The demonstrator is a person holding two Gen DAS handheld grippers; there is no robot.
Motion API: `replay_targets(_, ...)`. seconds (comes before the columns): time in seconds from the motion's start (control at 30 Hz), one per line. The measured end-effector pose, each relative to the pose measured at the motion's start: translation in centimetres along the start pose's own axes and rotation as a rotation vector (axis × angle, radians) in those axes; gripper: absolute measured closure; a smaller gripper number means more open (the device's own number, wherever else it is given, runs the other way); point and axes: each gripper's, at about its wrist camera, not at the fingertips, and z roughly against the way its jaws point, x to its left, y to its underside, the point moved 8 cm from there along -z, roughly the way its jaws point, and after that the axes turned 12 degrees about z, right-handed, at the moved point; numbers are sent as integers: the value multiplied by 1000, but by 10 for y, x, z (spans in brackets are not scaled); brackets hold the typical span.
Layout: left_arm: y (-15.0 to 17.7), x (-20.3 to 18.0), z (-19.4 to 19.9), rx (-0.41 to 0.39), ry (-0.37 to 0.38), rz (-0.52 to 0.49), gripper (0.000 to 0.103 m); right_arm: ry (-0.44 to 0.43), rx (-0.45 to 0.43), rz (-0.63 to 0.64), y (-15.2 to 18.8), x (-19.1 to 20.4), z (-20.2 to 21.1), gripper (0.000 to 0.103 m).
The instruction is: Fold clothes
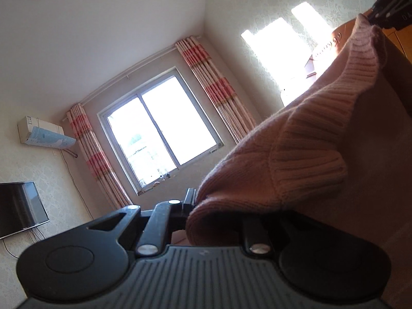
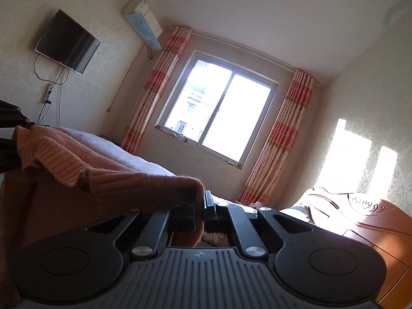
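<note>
A pink ribbed knit sweater (image 1: 303, 144) hangs in the air, stretched between both grippers. My left gripper (image 1: 198, 206) is shut on one edge of it; the sweater covers its right finger. The right gripper shows at the top right of the left wrist view (image 1: 386, 13), pinching the sweater's far corner. In the right wrist view my right gripper (image 2: 202, 206) is shut on the sweater (image 2: 103, 170), which runs left to the left gripper (image 2: 15, 126) at the frame's edge. Both cameras tilt up toward the window wall.
A window (image 2: 219, 113) with striped pink curtains (image 2: 280, 139) faces me. A wall TV (image 2: 67, 41) and an air conditioner (image 2: 144, 23) hang at left. A bed (image 2: 116, 144) lies below the sweater. A wooden headboard (image 2: 360, 211) stands at right.
</note>
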Motion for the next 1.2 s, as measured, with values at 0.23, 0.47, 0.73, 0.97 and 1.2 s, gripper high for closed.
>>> replay_targets(0.23, 93, -21, -32, 282, 90, -33, 86, -197, 158, 68, 41, 71, -46, 97)
replay_targets(0.47, 172, -32, -68, 474, 115, -58, 86, -383, 418, 106, 126, 161, -104, 97)
replay_targets(0.73, 154, -28, -141, 445, 57, -35, 86, -251, 508, 38, 169, 168, -188, 96)
replay_targets(0.97, 146, -39, -185, 341, -16, 5, 84, 10, 431, 54, 169, 129, -240, 96)
replay_targets(1.2, 230, -75, -209, 520, 2, -118, 80, -202, 651, 7, 264, 194, -276, 90)
